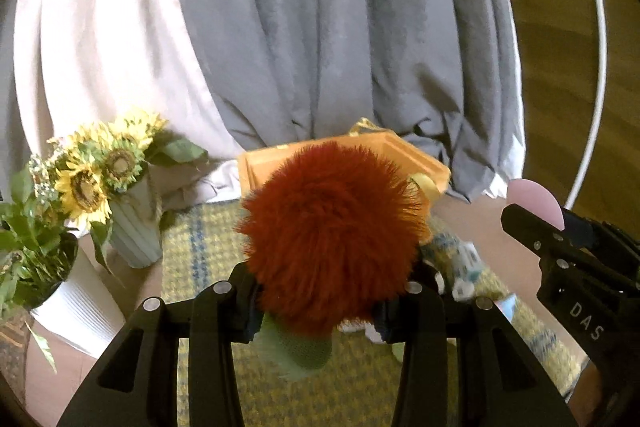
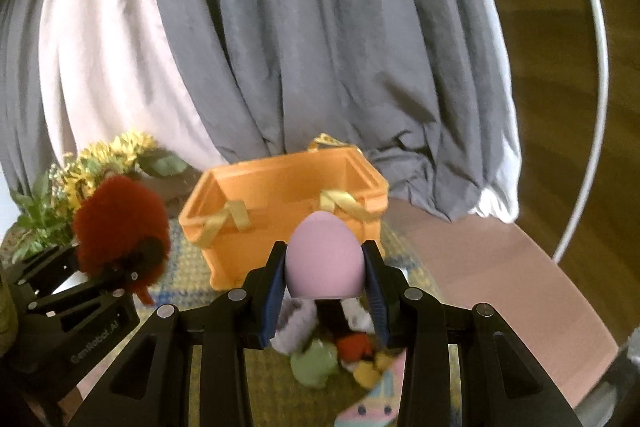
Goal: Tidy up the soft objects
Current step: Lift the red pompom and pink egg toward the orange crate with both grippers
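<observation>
My left gripper [image 1: 320, 301] is shut on a fluffy red pom-pom [image 1: 332, 235], held above the woven mat in front of the orange basket [image 1: 416, 159]. In the right wrist view the left gripper [image 2: 132, 267] and its red pom-pom [image 2: 120, 223] show at the left. My right gripper [image 2: 326, 279] is shut on a pink egg-shaped sponge [image 2: 325, 261], held up just before the orange basket [image 2: 280, 199], which looks empty and has yellow ribbon handles. The right gripper also shows in the left wrist view [image 1: 532, 223] with the pink sponge [image 1: 536, 201].
Several small soft toys [image 2: 340, 347] lie on the yellow woven mat [image 1: 208, 259] under the right gripper. Sunflowers in a pale green vase [image 1: 132, 231] and a white-potted plant [image 1: 44, 267] stand at the left. Grey and white curtains [image 2: 320, 47] hang behind. A white hoop [image 2: 592, 107] is at the right.
</observation>
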A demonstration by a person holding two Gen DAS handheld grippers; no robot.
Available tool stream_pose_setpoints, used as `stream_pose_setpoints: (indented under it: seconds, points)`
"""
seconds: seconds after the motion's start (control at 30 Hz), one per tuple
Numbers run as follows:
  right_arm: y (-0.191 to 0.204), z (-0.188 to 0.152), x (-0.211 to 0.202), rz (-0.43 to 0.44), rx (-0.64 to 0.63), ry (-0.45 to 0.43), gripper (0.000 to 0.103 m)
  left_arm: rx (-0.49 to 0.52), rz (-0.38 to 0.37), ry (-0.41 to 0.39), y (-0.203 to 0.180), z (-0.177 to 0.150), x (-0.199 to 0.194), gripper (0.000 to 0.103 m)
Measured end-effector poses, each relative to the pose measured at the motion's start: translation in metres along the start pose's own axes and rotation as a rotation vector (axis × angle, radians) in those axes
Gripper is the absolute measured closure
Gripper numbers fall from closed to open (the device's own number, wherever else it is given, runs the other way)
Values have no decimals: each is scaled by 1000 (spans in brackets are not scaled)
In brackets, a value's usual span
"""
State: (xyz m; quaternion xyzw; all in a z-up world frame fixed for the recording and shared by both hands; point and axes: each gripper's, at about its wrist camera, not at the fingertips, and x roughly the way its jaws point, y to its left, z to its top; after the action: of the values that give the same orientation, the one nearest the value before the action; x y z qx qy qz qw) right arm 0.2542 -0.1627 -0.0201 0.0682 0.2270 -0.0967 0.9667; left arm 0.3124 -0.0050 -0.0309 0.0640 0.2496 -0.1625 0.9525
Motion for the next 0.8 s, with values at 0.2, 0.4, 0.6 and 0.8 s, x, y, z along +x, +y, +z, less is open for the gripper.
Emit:
stream_pose_setpoints:
  seconds: [0.2,0.4,0.6,0.8]
  points:
    - [-3,21,17,50,-35,-43,65,-30,44,-41,-4,19,12,62]
    - [-5,44,35,71,-51,-88,65,-26,62,-59,-5,38,30,62]
    - [0,68,60,86,-42,-112,65,-8,70,-75,2,55,51,62]
    - [11,85,89,89,-53,-117,65,-9,70,-76,15,73,82,61]
